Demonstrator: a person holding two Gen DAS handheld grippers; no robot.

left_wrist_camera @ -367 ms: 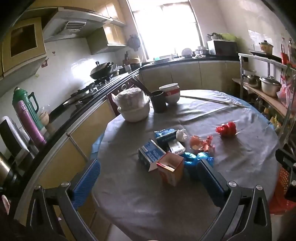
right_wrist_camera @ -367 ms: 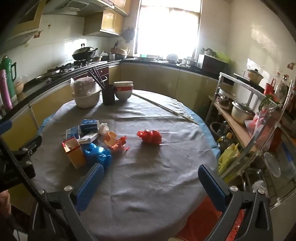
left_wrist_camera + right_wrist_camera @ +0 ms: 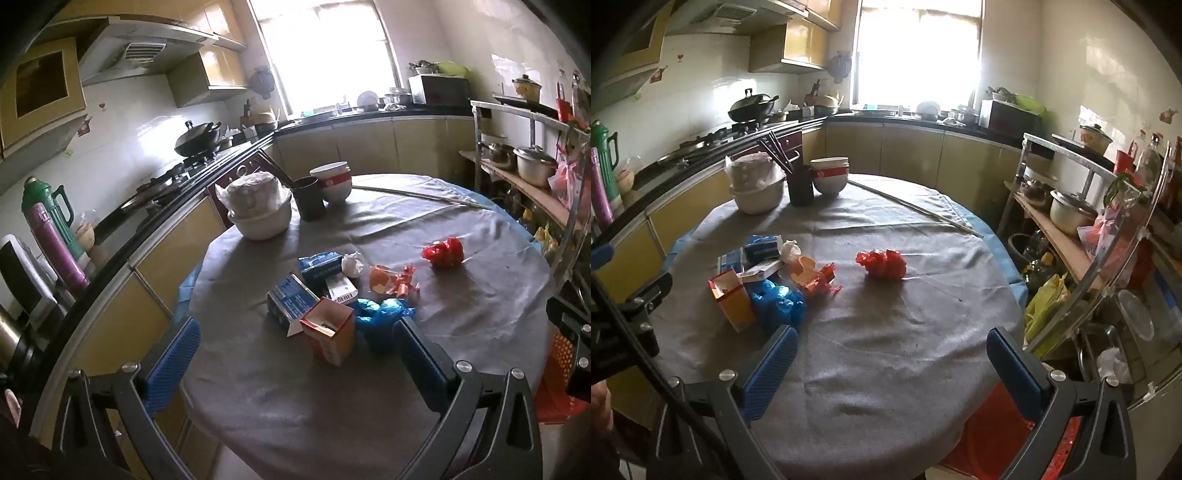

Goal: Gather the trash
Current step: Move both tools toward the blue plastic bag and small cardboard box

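Going from left to right across the cloth-covered surface (image 3: 303,398), the left tongs (image 3: 295,354) stand spread as wide as they go and hold nothing, with the open orange carton (image 3: 328,334) upright just ahead of the gap between their fingers. Touching it are a blue-and-white box (image 3: 290,304) and a crumpled blue plastic bag (image 3: 382,314); a white paper wad (image 3: 351,264) and torn orange wrappers (image 3: 391,282) lie just behind. Further right, well apart from that cluster, sits a crumpled red bag (image 3: 884,263). The right tongs (image 3: 892,373) are likewise fully spread and empty, hovering over bare cloth near the surface's front edge. The trash is packed tightly, so a closing grip on the carton could catch the blue bag or nudge the box and topple the carton, which looks light and open-topped. The soft bags may slip out of flat pads, and a low approach could snag and drag the cloth, shifting the stacked bowls (image 3: 332,181) at the back.
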